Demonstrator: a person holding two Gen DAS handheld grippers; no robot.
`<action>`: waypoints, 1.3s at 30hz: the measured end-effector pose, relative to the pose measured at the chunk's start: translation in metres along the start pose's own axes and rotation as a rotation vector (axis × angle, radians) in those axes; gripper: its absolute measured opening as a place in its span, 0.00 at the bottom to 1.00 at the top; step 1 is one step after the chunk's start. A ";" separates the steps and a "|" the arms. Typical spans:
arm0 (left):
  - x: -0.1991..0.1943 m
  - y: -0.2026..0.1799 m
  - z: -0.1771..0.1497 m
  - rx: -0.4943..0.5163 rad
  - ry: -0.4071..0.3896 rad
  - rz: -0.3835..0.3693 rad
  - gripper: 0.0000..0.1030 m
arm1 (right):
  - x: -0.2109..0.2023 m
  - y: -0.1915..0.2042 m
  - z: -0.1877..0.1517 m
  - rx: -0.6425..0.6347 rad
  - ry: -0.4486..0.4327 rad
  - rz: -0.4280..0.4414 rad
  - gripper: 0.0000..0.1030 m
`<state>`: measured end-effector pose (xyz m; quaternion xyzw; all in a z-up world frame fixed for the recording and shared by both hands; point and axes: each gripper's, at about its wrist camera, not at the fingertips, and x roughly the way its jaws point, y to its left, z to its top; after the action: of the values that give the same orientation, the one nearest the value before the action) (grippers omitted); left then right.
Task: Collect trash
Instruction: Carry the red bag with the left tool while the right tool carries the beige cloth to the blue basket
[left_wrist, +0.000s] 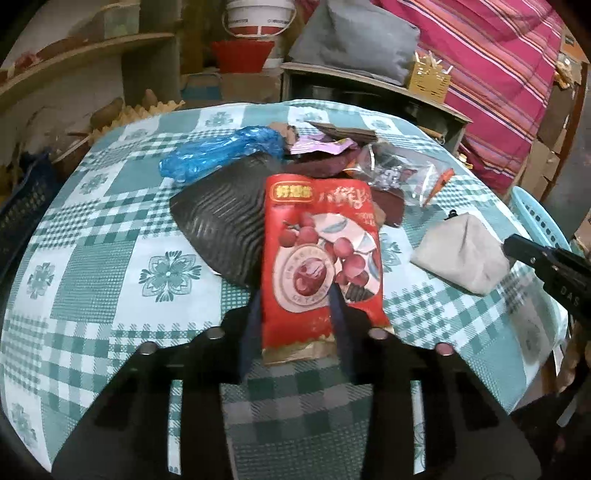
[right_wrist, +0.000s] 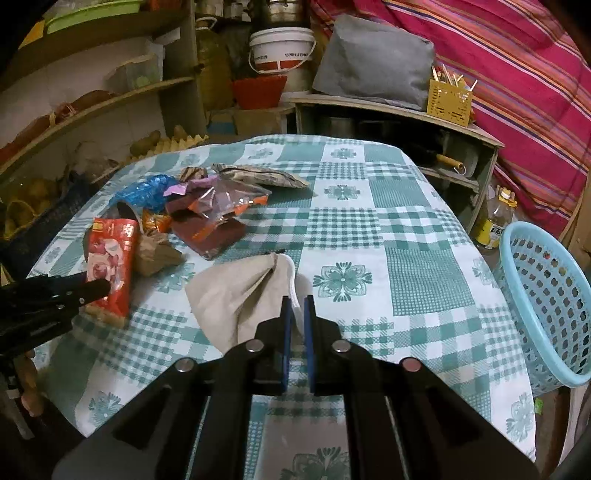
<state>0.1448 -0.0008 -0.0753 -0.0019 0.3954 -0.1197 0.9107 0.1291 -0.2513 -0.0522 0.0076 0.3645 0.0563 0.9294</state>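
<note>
1. My left gripper (left_wrist: 295, 295) tilts down toward the counter (left_wrist: 92, 258), which is covered by a green-and-white checked cloth.
2. Its jaws are clamped on the near end of a red snack packet (left_wrist: 321, 258); the two blue pads press the packet from either side, and the rest of it reaches away from me, its far end over the black ridged tray (left_wrist: 218, 229).
3. My right gripper (right_wrist: 298, 317) also slants downward, nearer the right edge of the counter.
4. Its jaws are almost fully together, pinching the white edge of a beige cloth pouch (right_wrist: 236, 295) between the blue pads; the body of the pouch lies to the left of the jaws on the cloth.
5. Beyond the red packet lies the rest of the litter: a crumpled blue plastic bag (left_wrist: 221, 151), a clear plastic bag (left_wrist: 399, 173) and some purple and brown wrappers, heaped together.
6. A light blue basket (right_wrist: 546, 306) stands off the counter's right edge, well apart from both grippers.
</note>
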 end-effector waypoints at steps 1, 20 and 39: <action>-0.001 -0.002 0.000 0.009 -0.004 0.004 0.27 | -0.001 0.000 0.000 -0.002 -0.003 0.002 0.07; -0.056 -0.019 0.018 0.031 -0.088 -0.031 0.05 | -0.041 -0.027 0.019 0.043 -0.081 0.041 0.05; -0.059 -0.016 0.045 0.017 -0.097 -0.027 0.05 | 0.005 -0.033 0.014 0.054 0.075 0.099 0.71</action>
<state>0.1355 -0.0073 -0.0003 -0.0054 0.3497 -0.1353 0.9270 0.1458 -0.2833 -0.0472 0.0485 0.3997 0.0927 0.9106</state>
